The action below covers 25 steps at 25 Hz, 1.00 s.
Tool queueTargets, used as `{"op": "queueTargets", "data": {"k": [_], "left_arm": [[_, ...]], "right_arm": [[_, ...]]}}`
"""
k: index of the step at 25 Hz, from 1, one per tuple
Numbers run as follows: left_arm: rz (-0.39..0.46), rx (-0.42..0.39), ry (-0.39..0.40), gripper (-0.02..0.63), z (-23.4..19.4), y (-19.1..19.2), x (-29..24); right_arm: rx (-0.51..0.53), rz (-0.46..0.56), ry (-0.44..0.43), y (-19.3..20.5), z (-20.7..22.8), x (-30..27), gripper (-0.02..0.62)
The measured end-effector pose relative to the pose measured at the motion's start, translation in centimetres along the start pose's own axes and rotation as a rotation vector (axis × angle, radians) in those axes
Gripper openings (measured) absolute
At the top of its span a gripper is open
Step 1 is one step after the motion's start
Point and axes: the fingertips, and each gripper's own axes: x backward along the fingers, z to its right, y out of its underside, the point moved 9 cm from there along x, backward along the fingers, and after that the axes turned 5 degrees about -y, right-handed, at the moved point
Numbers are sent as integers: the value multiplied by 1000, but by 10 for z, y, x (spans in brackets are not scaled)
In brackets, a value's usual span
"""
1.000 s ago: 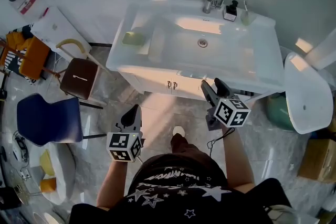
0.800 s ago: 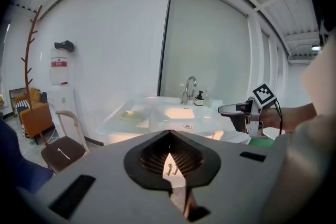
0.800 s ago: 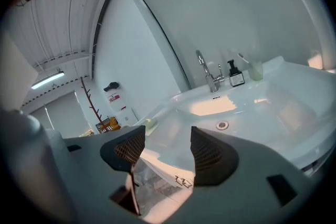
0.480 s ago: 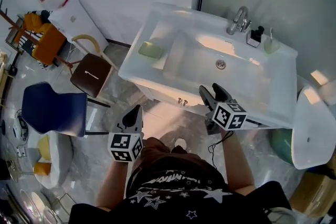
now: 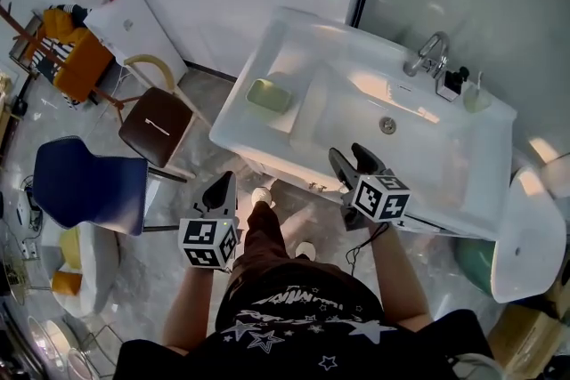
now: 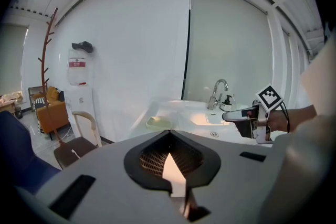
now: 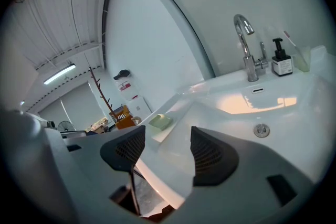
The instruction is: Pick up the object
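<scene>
A pale green soap bar (image 5: 269,95) lies on the left ledge of the white washbasin (image 5: 267,138); it also shows as the same green bar (image 6: 157,122) (image 7: 160,121) in both gripper views. My left gripper (image 5: 220,189) is held over the floor in front of the basin, jaws shut with nothing between them (image 6: 169,135). My right gripper (image 5: 351,157) hovers at the basin's front edge, open and empty (image 7: 167,147). Both grippers are well short of the soap.
A faucet (image 5: 430,53), a pump bottle (image 5: 452,81) and a cup (image 5: 477,98) stand at the basin's back. A brown chair (image 5: 158,125) and a blue chair (image 5: 85,187) are to the left. A white toilet lid (image 5: 525,236) is at the right.
The person has stepped closer, and the basin has slid right in the head view. Both grippers moved along toward the basin; their jaws are unchanged.
</scene>
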Motion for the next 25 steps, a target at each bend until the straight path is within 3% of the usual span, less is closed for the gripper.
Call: {"op": "queueTargets", "data": {"k": [5,16,25], "left_arm": [[3,17,27,17,-29,-15,-51],[-43,5,78,17,-107,-42,-148],[-98,29,144,17,-130,-48,-190]], "right_arm": [[31,-40,16,-14,-4,-53,267],[-20,-142,73,-34,-5,-174,256],[-89,-237,185,-27,10,-230,186]]}}
